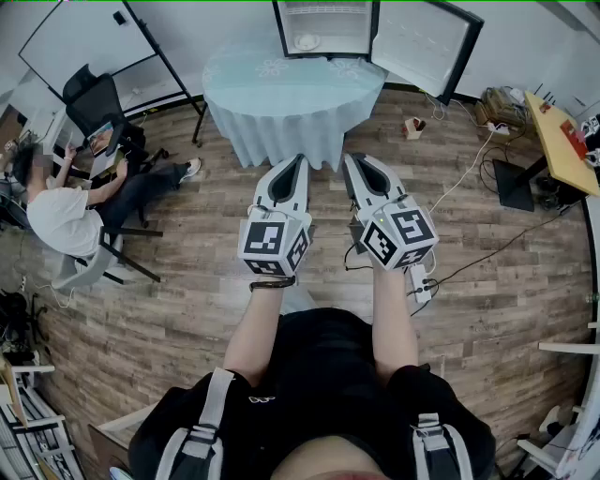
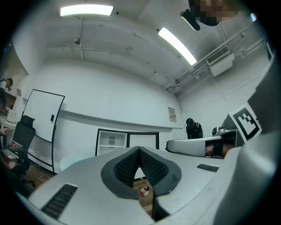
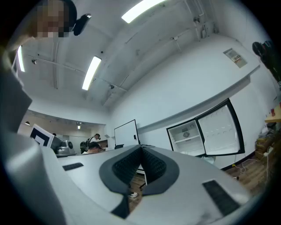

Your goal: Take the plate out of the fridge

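Note:
A small black fridge [image 1: 323,28] stands open at the far side of the room, its door [image 1: 427,42] swung to the right. A white plate [image 1: 307,42] lies on its lower shelf. In front of it stands a round table [image 1: 281,89] with a pale blue cloth. My left gripper [image 1: 301,159] and right gripper [image 1: 350,159] are held side by side over the wooden floor, short of the table, both shut and empty. The fridge [image 2: 112,140] shows beyond the closed left gripper [image 2: 139,149], and the fridge [image 3: 186,136] also shows right of the closed right gripper [image 3: 141,148].
A seated person [image 1: 66,211] and a black office chair [image 1: 94,103] are at the left, with a whiteboard [image 1: 89,42] behind. A yellow table [image 1: 562,141] stands at the right. Cables [image 1: 469,178] and a small box [image 1: 412,127] lie on the floor right of the round table.

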The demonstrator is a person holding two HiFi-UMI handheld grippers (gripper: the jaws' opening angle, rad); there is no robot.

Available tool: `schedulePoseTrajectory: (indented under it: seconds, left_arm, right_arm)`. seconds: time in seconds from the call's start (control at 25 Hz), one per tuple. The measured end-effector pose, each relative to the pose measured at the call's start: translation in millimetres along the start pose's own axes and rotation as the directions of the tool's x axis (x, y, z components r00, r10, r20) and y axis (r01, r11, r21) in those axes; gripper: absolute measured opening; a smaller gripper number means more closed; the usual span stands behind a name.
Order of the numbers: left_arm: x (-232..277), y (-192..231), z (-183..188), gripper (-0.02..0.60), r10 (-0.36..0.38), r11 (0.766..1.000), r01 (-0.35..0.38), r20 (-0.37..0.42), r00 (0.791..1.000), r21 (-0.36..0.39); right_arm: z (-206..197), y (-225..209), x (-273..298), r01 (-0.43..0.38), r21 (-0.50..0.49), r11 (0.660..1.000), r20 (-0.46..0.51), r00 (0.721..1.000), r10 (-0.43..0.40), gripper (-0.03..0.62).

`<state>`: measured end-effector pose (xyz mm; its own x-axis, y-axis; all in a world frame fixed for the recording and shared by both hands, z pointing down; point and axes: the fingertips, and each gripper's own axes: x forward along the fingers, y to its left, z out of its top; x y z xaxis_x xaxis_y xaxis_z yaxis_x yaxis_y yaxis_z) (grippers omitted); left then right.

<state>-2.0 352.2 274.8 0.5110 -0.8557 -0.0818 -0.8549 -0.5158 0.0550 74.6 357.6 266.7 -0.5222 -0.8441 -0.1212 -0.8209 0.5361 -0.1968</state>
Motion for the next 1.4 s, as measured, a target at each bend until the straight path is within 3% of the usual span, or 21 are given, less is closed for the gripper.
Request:
schedulePoseTrajectory:
  seconds: [0.16,0.48,0.64,0.76,1.04,1.4]
  left_arm:
    - [5.0,-6.1,-3.2,0.0,-0.008,1.0,0.008,-0.012,1.0,-0.001]
    - [3.0,16.1,-24.5,0.0,0.028,0.999,-0.031,-0.066,0.997,-0.043]
    - [0.5,42.7,-26.5,0.0,0.079,0.997,-0.079,-0.08,0.994,0.008]
    - [4.1,60.1,-39.0,0.0,0.084,0.995,-0.089,-0.101,0.991,-0.043]
    - [30.2,111.0,-61.7,0.0,0.076,0.989,-0.092,-0.135,0.988,-0.118]
    - [95.5,176.6,-76.0,0.0,0.019,0.977,-0.053,-0.16,0.987,-0.206]
  right_arm:
    - [2.7,-8.6,-1.5,0.013,0.027,1.0,0.027,1.0,-0.014,0.005]
    - [-22.5,-22.6,18.7,0.023,0.096,0.995,-0.016,1.0,-0.021,0.005]
    - [-37.1,-12.2,41.5,-0.012,0.126,0.992,-0.036,0.999,0.017,0.005]
    - [-52.9,-11.4,58.2,-0.023,0.127,0.992,-0.069,0.997,0.032,0.005]
    - [-58.4,-62.8,93.9,0.104,0.191,0.976,-0.033,0.995,-0.099,0.005]
    - [-83.8,-71.8,186.6,0.107,0.2,0.974,-0.09,0.992,-0.09,0.005]
